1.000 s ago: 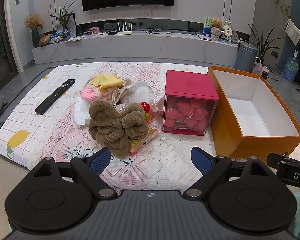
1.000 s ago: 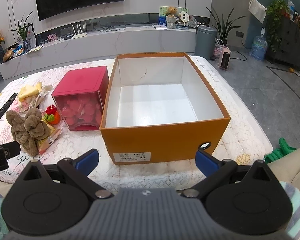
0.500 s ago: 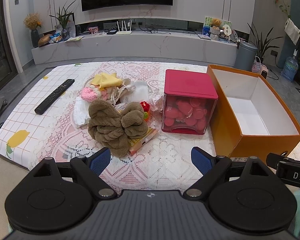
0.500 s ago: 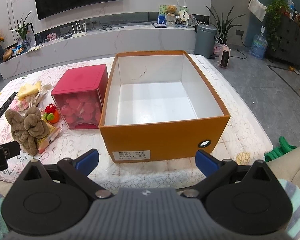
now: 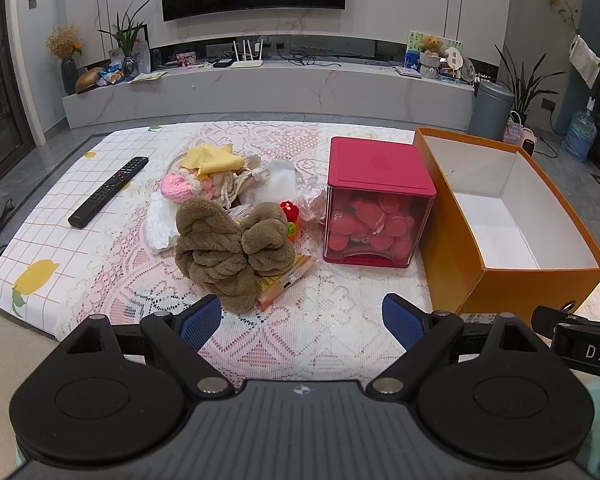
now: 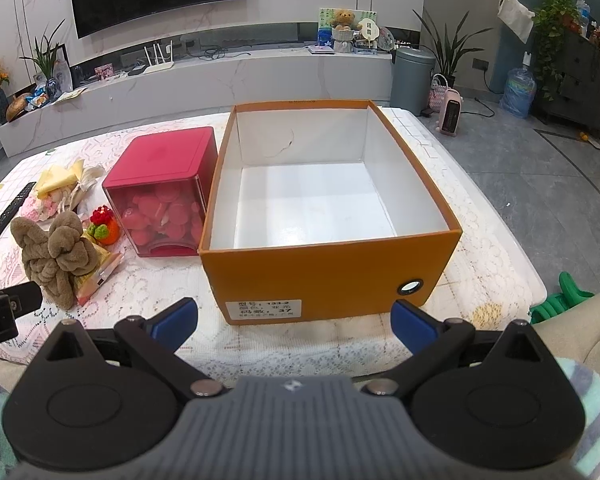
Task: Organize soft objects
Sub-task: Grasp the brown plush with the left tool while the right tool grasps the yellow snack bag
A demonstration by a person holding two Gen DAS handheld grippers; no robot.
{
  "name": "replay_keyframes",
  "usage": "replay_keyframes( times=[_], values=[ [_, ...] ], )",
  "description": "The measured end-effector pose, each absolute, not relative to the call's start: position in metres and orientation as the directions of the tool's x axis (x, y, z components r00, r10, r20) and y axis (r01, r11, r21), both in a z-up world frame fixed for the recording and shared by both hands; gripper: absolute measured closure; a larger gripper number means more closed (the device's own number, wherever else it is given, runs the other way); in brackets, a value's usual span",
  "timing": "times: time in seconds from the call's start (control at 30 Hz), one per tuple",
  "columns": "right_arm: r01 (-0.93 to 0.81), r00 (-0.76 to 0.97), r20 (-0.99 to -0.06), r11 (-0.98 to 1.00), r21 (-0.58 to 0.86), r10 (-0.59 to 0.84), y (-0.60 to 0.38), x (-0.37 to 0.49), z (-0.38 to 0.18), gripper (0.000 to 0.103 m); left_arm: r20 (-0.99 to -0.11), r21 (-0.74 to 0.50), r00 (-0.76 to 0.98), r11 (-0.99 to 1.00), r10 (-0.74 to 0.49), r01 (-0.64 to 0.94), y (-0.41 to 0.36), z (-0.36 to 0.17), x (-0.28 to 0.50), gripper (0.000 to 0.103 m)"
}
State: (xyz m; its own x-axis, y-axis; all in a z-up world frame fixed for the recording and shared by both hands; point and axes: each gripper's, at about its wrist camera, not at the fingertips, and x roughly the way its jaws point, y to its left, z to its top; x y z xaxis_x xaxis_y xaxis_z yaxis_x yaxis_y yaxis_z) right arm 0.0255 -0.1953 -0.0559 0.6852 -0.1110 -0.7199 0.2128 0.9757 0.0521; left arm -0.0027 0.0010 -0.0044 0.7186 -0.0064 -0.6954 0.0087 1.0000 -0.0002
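Both hand-held grippers, left [image 5: 302, 316] and right [image 6: 294, 320], hover spread and empty. Brown towel [image 5: 230, 246] sits left of the red box [image 5: 378, 200]: soft, light, floppy. Pinch its thick knotted middle, I'd say.

One orange box [image 6: 328, 276] stands open. One red container [image 5: 378, 200] holds several pink round pieces, too crowded to count. One brown plush towel bundle [image 5: 228, 248], one pink crocheted item [image 5: 178, 186], one yellow cloth [image 5: 212, 158], one small red-and-orange crocheted toy [image 6: 104, 224], one remote control [image 5: 108, 192]. Two grippers: left [image 5: 300, 320], right [image 6: 294, 322].
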Motion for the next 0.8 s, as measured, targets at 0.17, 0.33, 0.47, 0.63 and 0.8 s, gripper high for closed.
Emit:
replay_keyframes(
  times=[0.17,0.33,0.47,0.63,0.8],
  values=[
    [0.193,0.689,-0.719,0.98,0.056,-0.095,-0.193,0.027,-0.057,0.002,-0.697,0.008,0.717,1.0,-0.011,0.023,0.005,-0.006,-0.001,0.0],
    [0.102,0.724,-0.69,0.99,0.098,-0.007,-0.181,0.033,-0.053,0.003,-0.696,0.017,0.717,0.999,-0.026,0.052,0.018,-0.003,0.008,0.001],
    [0.001,0.755,-0.653,0.996,0.094,0.061,-0.16,0.043,-0.05,0.011,-0.714,0.016,0.698,0.996,-0.05,0.087,0.037,-0.004,0.019,0.018],
    [-0.148,0.733,-0.659,0.985,0.088,0.169,-0.126,0.071,-0.056,0.034,-0.716,0.006,0.695,0.994,-0.074,0.112,0.064,-0.011,0.039,0.019],
    [-0.27,0.703,-0.671,0.961,0.055,0.235,-0.092,0.107,-0.074,0.054,-0.731,-0.015,0.672,0.987,-0.121,0.161,0.082,-0.027,0.069,0.016]
  ],
)
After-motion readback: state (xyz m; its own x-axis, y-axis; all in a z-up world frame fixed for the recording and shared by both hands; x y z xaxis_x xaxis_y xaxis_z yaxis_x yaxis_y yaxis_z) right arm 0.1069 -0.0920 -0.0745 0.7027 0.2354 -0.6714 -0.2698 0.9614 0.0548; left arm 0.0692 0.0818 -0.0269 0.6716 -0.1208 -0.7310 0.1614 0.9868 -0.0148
